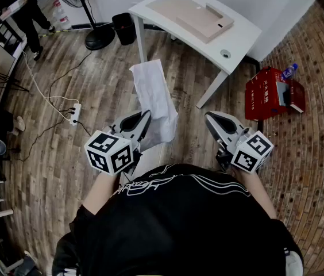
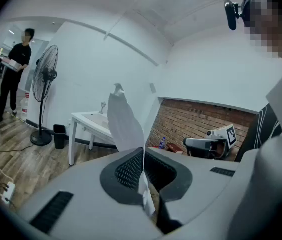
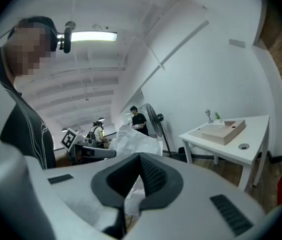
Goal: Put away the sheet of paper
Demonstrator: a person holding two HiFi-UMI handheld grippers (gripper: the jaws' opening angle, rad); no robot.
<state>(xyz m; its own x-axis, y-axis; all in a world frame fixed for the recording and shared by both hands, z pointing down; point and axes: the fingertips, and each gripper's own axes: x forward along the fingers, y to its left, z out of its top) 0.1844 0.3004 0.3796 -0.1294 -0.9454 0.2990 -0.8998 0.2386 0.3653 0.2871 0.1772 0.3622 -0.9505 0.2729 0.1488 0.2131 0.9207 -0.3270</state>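
A crumpled white sheet of paper (image 1: 153, 94) hangs in the air in front of me, and my left gripper (image 1: 145, 117) is shut on its lower edge. In the left gripper view the paper (image 2: 123, 124) rises upright from between the closed black pads of the left gripper (image 2: 142, 153). My right gripper (image 1: 209, 119) is held to the right of the sheet, apart from it, its jaws together with nothing between them. In the right gripper view the right gripper (image 3: 140, 156) is closed, and the paper (image 3: 133, 141) shows beyond it to the left.
A white table (image 1: 236, 39) stands ahead with a flat tan box (image 1: 193, 13) on it. Red boxes (image 1: 263, 94) and a bottle sit on the brick floor at right. A fan base (image 1: 99, 38), a black bin (image 1: 124, 27), a power strip (image 1: 74, 114) with cables and a person (image 1: 18, 10) are at left.
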